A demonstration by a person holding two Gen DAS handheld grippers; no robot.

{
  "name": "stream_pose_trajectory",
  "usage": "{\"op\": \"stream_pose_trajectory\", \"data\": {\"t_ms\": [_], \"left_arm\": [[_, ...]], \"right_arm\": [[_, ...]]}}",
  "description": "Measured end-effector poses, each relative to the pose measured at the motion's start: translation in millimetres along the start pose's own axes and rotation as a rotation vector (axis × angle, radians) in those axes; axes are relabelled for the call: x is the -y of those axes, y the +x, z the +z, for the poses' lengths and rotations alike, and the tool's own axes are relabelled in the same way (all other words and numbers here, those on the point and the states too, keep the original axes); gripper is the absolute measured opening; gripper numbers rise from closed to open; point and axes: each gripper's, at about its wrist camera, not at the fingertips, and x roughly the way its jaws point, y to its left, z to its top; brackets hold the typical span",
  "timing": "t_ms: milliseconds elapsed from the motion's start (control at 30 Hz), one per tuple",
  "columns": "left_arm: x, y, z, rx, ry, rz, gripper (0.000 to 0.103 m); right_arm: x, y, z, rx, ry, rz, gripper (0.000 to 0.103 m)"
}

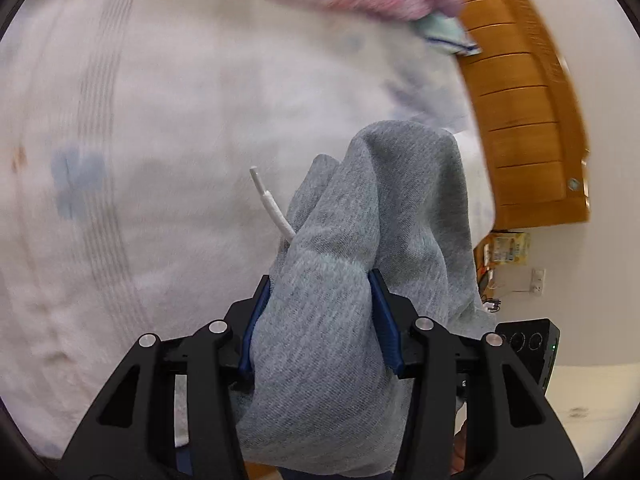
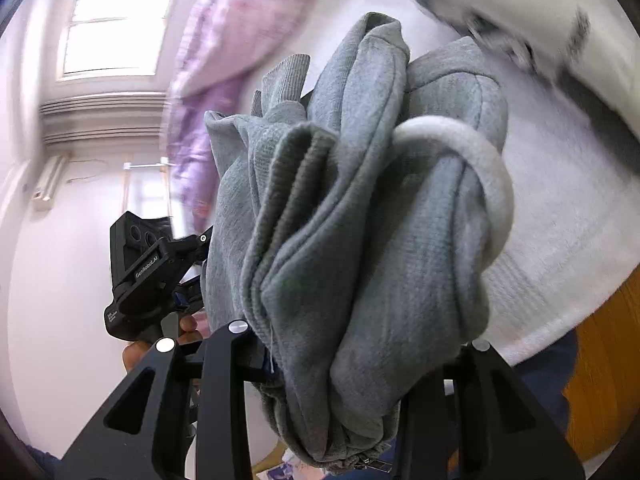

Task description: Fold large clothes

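Both grippers grip one grey hooded sweatshirt, held bunched above a white bedsheet. Left gripper: its blue-padded fingers pinch a thick wad of fabric, a white drawstring poking out beside it. Right gripper: fingertips buried under gathered folds and a looped drawstring, clamped on the bundle; a wooden bed frame stands beyond.
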Motion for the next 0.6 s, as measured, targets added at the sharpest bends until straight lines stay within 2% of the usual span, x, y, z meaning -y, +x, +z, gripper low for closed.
{"op": "stream_pose_trajectory", "data": {"t_ms": [67,133,200,300,400,533,600], "left_arm": [[32.4,-21.1,10.5,0.038,0.060,-0.004,0.047],[78.5,-24.5,28.0,0.069,0.139,-0.014,0.047],[114.1,-16.6,44.6,0.081,0.185,-0.030,0.047],[188.8,27.9,78.7,0.078,0.263,-0.041,0.047],[243.7,79.8,107.5,0.050,0.309,-0.044,0.047],[292.7,151.9,130.1,-0.005,0.380,0.010,0.047],[300.2,185.4,139.1,-0.034,0.392,0.038,0.047]], "right_arm": [[3.5,-6.3,9.7,0.046,-0.018,0.032,0.032],[9.8,-6.4,25.8,0.109,-0.037,0.058,0.032],[10.8,-34.6,47.7,0.169,-0.059,0.061,0.032],[22.4,-74.8,87.0,0.257,-0.053,0.060,0.032],[48.5,-104.8,125.0,0.331,-0.011,0.046,0.033],[92.7,-110.2,170.2,0.394,0.092,0.031,0.034],[121.7,-113.0,181.5,0.397,0.119,0.008,0.034]]}}
